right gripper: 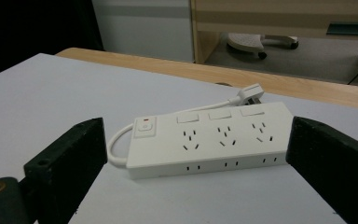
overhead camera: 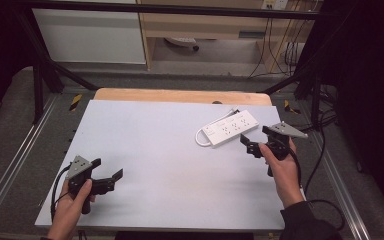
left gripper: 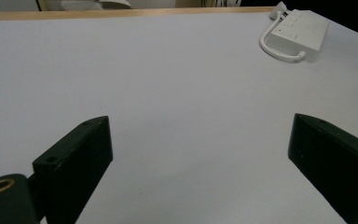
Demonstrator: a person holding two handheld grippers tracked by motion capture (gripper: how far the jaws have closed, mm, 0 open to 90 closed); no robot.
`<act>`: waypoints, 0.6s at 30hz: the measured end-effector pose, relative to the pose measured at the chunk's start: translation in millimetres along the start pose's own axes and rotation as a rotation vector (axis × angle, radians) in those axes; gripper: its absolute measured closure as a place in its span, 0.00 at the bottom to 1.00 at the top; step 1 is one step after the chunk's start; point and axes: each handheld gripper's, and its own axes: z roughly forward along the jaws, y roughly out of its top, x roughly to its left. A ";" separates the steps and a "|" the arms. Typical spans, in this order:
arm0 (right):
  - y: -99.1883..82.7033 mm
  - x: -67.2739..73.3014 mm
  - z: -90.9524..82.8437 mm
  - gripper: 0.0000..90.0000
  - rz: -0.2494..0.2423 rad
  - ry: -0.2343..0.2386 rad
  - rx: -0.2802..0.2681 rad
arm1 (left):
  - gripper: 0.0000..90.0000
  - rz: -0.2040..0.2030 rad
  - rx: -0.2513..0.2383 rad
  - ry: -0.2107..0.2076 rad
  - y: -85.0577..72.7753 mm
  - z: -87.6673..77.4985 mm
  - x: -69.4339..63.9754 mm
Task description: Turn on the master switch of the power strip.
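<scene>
At the bottom left of the high view, a hand holds the left gripper [overhead camera: 111, 180] low over the white table top [overhead camera: 155, 150], its jaws spread wide with nothing between them. On the right side, a little higher in the frame, the other hand [overhead camera: 284, 172] holds the right gripper [overhead camera: 250, 142], jaws likewise released and empty, pointing at a white power strip [overhead camera: 231, 128]. The strip lies flat on the table in the upper right, just beyond those jaws and not touched by them. Its cord [right gripper: 205, 109] loops around behind, ending in a plug [right gripper: 250, 93] near the wooden table edge [overhead camera: 180, 95].
</scene>
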 end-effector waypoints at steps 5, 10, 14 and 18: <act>9.1 -7.5 11.9 0.07 0.000 -0.015 0.009 | 0.07 0.002 0.001 0.010 0.3 1.6 -0.1; 15.3 -12.6 22.0 0.08 0.009 -0.040 -0.017 | 0.07 0.007 0.002 0.010 0.6 3.0 -1.0; 19.8 -16.7 29.9 0.08 0.017 -0.047 -0.027 | 0.07 0.006 0.006 0.006 0.4 4.0 -1.8; 20.0 -19.9 39.9 0.10 0.015 -0.061 -0.021 | 0.07 0.012 -0.003 -0.008 1.8 5.0 -3.0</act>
